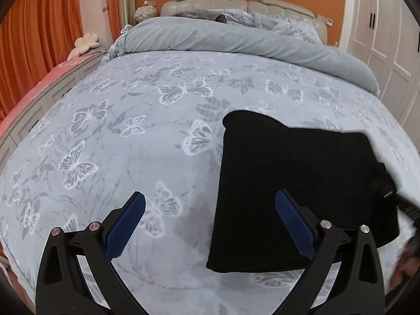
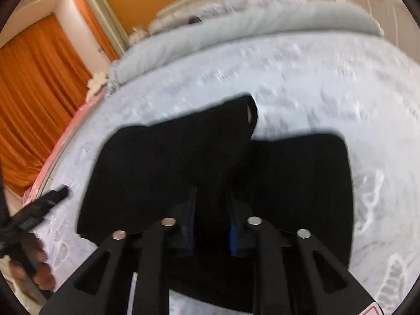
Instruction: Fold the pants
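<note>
Black cloth: the pants (image 1: 283, 183) lie folded on the pale blue butterfly-print bedspread (image 1: 131, 136), near the edge of the bed closest to both cameras.
Left gripper: the left gripper (image 1: 210, 210) hangs just above the bedspread with its jaws spread wide and nothing between them; its right-hand blue pad (image 1: 294, 225) overlaps the near-left part of the pants in the picture, and whether it touches the cloth cannot be told.
Right gripper: the right gripper (image 2: 211, 204) has its jaws drawn narrow, with black cloth between the blue pads (image 2: 190, 223).
Left view only: sharp butterfly print, the rolled grey duvet (image 1: 236, 39), the padded headboard (image 1: 210, 2), white wardrobe doors (image 1: 380, 31) and a clean straight left edge on the pants.
Right view only: a raised fold of cloth (image 2: 236, 120) standing up from the bundle, and a second flat lobe to its right.
Also seen: the other gripper and a hand (image 2: 39, 267) at the left edge of the right view; orange curtains (image 2: 39, 92) beyond.
Hard to make out: the right view is motion-blurred; waistband and hems cannot be told apart; the near edge of the pants is hidden behind gripper frames in both views.
Lie of the pants: in the left view the bundle is broad, its long axis running from the near edge of the bed away toward the headboard, tilted slightly right.
</note>
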